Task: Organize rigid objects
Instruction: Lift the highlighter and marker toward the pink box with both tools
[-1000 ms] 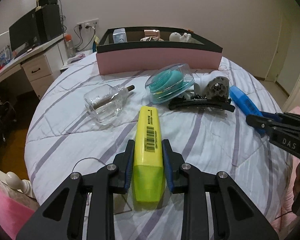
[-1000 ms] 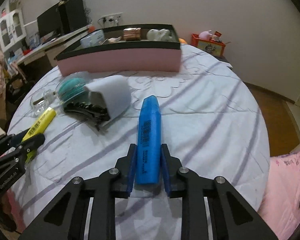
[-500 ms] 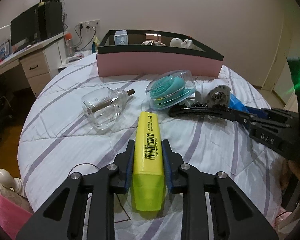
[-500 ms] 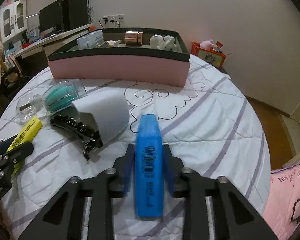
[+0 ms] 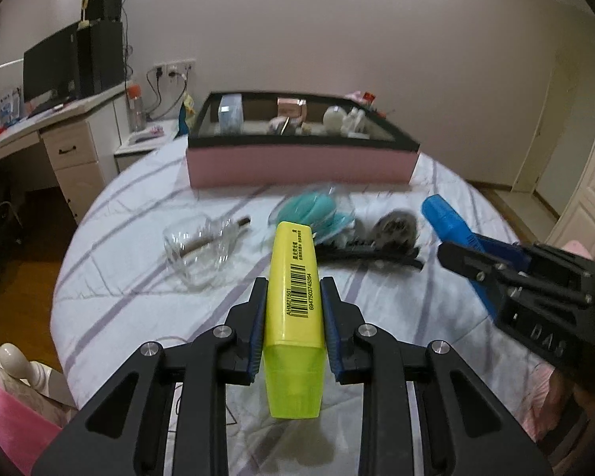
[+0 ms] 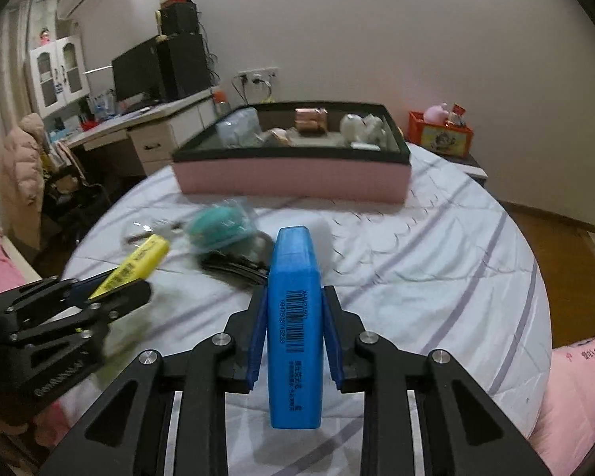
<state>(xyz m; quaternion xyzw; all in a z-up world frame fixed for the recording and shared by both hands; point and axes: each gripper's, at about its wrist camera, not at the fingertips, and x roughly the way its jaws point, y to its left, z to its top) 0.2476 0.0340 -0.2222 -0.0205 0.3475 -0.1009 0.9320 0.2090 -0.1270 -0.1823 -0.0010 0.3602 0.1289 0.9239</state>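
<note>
Left wrist view: the left gripper point(image 5: 292, 309) clamps a yellow highlighter point(image 5: 293, 301) between its blue pads, at lower centre of the frame, barcode up, cap end toward the camera, raised above the striped bedspread point(image 5: 131, 246). At right edge, the right gripper point(image 5: 472, 261) grips a blue highlighter point(image 5: 446, 224).

Right wrist view: the right gripper point(image 6: 293, 313) is closed on the blue highlighter point(image 6: 293, 317) at lower centre; the left gripper point(image 6: 115, 289) with the yellow highlighter point(image 6: 139, 263) appears at lower left.

On the bedspread, mid-frame in the left wrist view, lie a clear glass bottle point(image 5: 202, 246), a teal brush in a clear case point(image 5: 313, 210), a black hair clip point(image 5: 369, 254) and a grey cylindrical item point(image 5: 396, 228), blurred. Behind them, at upper centre, stands a pink box with a black rim point(image 5: 301, 160) holding several small items.
</note>
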